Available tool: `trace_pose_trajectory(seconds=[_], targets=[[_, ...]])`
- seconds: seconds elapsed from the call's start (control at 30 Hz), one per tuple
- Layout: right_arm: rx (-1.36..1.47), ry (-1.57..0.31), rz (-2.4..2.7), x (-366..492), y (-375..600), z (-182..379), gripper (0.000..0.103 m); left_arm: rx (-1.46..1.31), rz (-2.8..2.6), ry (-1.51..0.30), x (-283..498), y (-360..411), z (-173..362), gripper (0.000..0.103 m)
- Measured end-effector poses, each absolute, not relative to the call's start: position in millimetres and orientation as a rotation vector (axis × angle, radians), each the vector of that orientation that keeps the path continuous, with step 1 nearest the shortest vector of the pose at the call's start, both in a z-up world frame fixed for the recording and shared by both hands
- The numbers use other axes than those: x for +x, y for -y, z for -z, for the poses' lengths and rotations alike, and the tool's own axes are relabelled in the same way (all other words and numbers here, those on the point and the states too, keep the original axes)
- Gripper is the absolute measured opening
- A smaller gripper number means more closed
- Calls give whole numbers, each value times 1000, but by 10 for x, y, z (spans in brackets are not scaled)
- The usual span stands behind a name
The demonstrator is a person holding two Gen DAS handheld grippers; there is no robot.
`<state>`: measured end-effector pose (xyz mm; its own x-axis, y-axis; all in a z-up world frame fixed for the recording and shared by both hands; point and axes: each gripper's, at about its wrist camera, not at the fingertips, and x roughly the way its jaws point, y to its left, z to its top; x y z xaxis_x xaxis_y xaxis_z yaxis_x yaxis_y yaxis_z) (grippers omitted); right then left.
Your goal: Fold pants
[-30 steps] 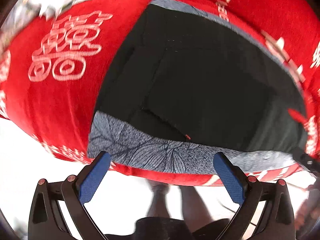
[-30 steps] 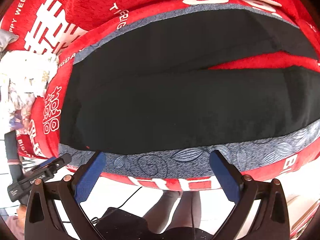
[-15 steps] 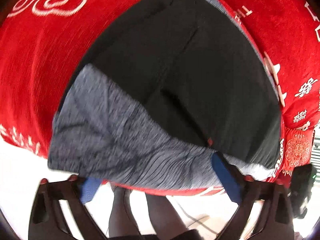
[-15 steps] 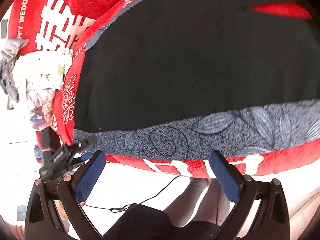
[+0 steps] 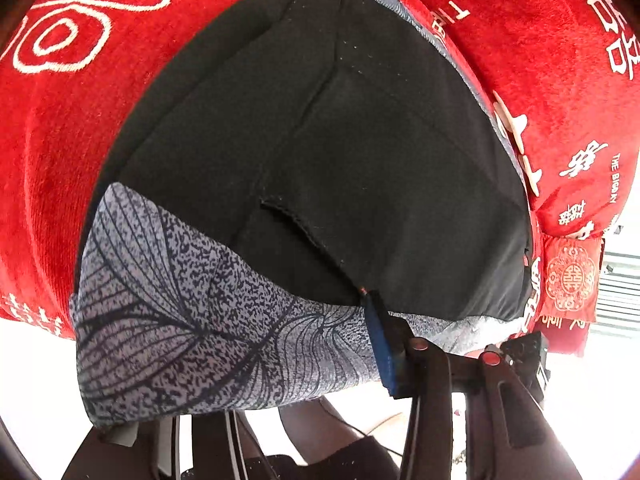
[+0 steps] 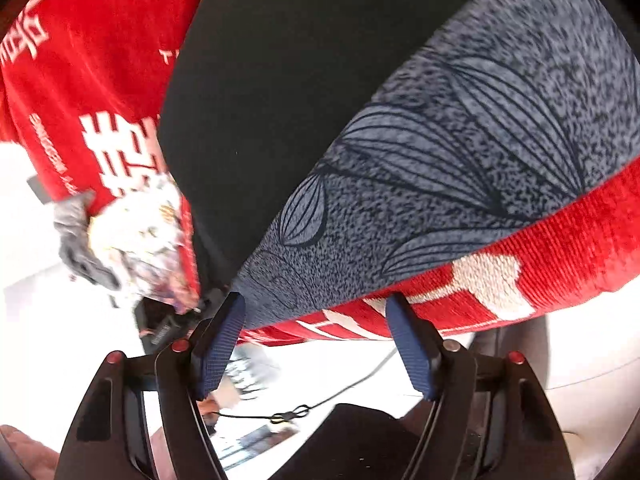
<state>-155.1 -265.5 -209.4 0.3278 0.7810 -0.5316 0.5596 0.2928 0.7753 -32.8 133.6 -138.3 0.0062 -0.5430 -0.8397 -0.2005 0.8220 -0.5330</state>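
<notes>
Lying flat on the red blanket [image 5: 68, 168] ahead of both grippers, black pants [image 5: 360, 152] run lengthwise away from the left gripper [image 5: 256, 364]. Its jaws, just closing, clamp the grey leaf-print waistband [image 5: 192, 320]. Right gripper [image 6: 316, 344] jaws, also closing, straddle the band's edge without pressing it.

Black pants [image 5: 360, 152] with grey leaf-print band.
They lay spread flat on the red cloth, the band bunched at the near edge.

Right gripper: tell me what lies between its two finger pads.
In the right wrist view, the right gripper frames the pants' grey leaf-print waistband edge and the red blanket under it; the pads aren't pressing yet.
</notes>
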Motion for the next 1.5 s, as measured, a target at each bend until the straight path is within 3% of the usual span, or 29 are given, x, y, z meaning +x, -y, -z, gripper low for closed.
trace_pose_trajectory(seconds=[0.2, 0.23, 0.27, 0.3, 0.53, 0.77, 0.8, 0.87, 0.97, 1.1, 1.17, 1.23, 1.3, 1.33, 1.37, 1.43, 1.5], targets=[[1583, -1153, -176, -1736, 2804, 2157, 72, -591, 293, -1586, -327, -1348, 1395, 45], [1607, -1141, -176, -1726, 2801, 2187, 57, -598, 289, -1584, -316, -1349, 1386, 38], [1642, -1122, -183, -1712, 2816, 2215, 12, -601, 286, -1582, -301, -1356, 1371, 30], [1674, -1108, -175, -1688, 2827, 2190, 5, -608, 286, -1579, -288, -1381, 1353, 28], [1473, -1103, -278, -1120, 3066, 1475, 5, -646, 254, -1489, -111, -1477, 916, 28], [1293, -1132, -416, 220, 3370, 979, 5, -624, 223, -1308, 676, -1354, 357, 29], [1264, -1147, -427, 472, 3380, 968, 5, -605, 203, -1291, 848, -1325, 342, 31], [1213, -1178, -436, 856, 3377, 1009, 5, -517, 92, -1264, 1233, -1251, 396, 62], [1159, -1252, -425, 1387, 3408, 1282, 5, -466, 0, -1250, 1640, -1201, 628, 67], [1044, -1359, -363, 1753, 3394, 1718, 10, -414, -121, -1290, 2010, -1128, 1089, 70], [983, -1426, -314, 1842, 3377, 1965, 20, -397, -181, -1306, 2097, -1158, 1227, 70], [1021, -1410, -311, 1895, 3389, 2014, 22, -438, -235, -1296, 2144, -1274, 1244, 70], [1038, -1403, -331, 1888, 3389, 1956, 36, -438, -265, -1269, 2135, -1372, 1106, 70], [1029, -1398, -341, 1879, 3383, 1884, 51, -415, -267, -1262, 2125, -1380, 1034, 70], [992, -1404, -343, 1867, 3373, 1773, 56, -373, -254, -1261, 2109, -1355, 937, 70], [948, -1392, -375, 1833, 3342, 1586, 56, -293, -201, -1274, 2070, -1218, 819, 70], [919, -1376, -437, 1825, 3258, 1430, 47, -221, -108, -1299, 2027, -958, 789, 70]])
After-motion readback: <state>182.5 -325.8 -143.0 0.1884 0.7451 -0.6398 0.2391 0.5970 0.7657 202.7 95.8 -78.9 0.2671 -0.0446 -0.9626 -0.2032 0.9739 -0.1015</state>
